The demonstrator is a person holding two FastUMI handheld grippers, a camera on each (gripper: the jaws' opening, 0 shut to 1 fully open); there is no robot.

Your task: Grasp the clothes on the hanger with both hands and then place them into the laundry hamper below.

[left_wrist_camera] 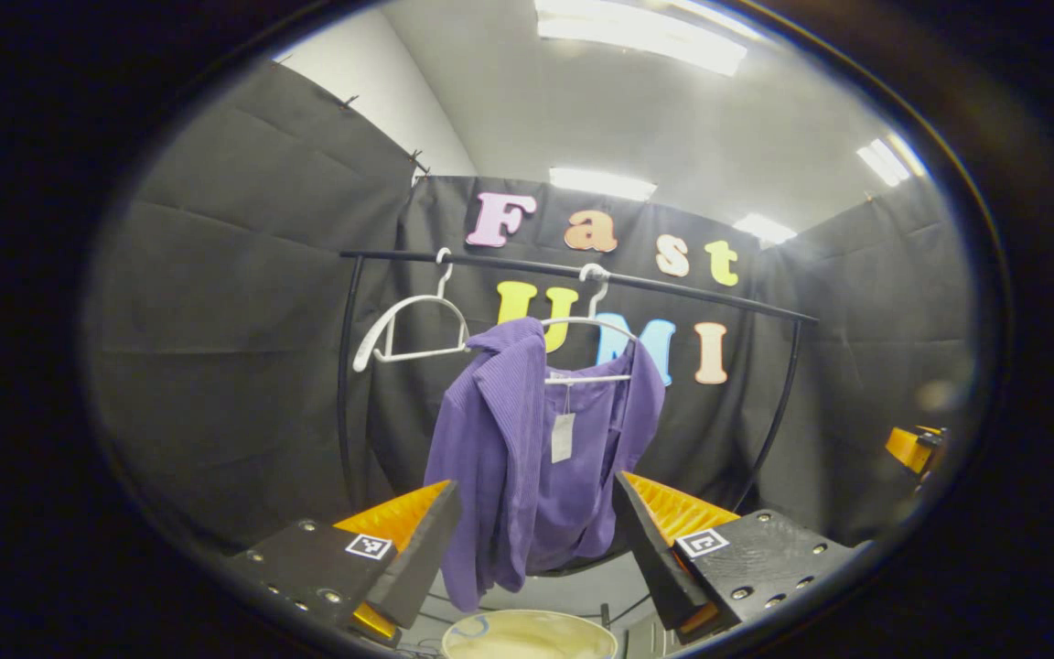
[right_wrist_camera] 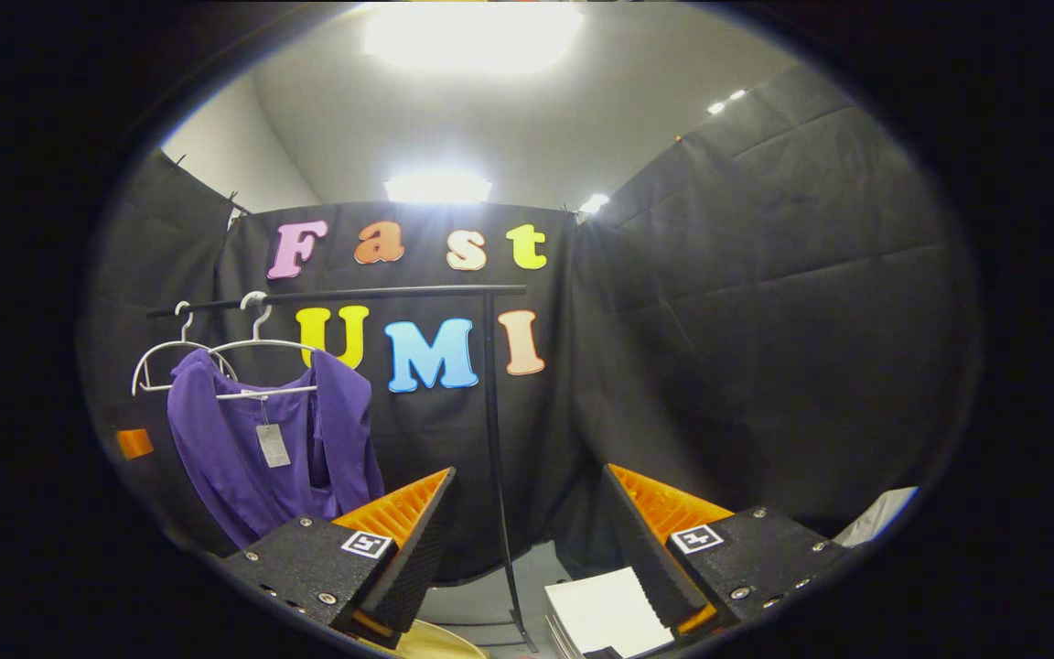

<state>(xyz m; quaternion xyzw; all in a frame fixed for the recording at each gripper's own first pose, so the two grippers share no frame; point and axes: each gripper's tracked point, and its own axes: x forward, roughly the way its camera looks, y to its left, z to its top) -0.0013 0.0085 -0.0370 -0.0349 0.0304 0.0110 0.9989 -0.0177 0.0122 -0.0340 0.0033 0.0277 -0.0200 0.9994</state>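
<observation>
Both fingers of the left gripper stand wide apart at the bottom of the left gripper view and hold nothing; the purple garment hangs between them, farther off and not touched. This garment is on a white hanger near the middle of the black clothes rail, with a small tag hanging at its front. An empty white hanger hangs just beside it, toward the rail's left end. Below the garment, the pale round rim of the laundry hamper shows at the bottom edge.

In the right gripper view, the right gripper is also wide open and empty. It points at the rail's right post, and the garment hangs well apart to its left. White sheets of paper lie on the floor between its fingers.
</observation>
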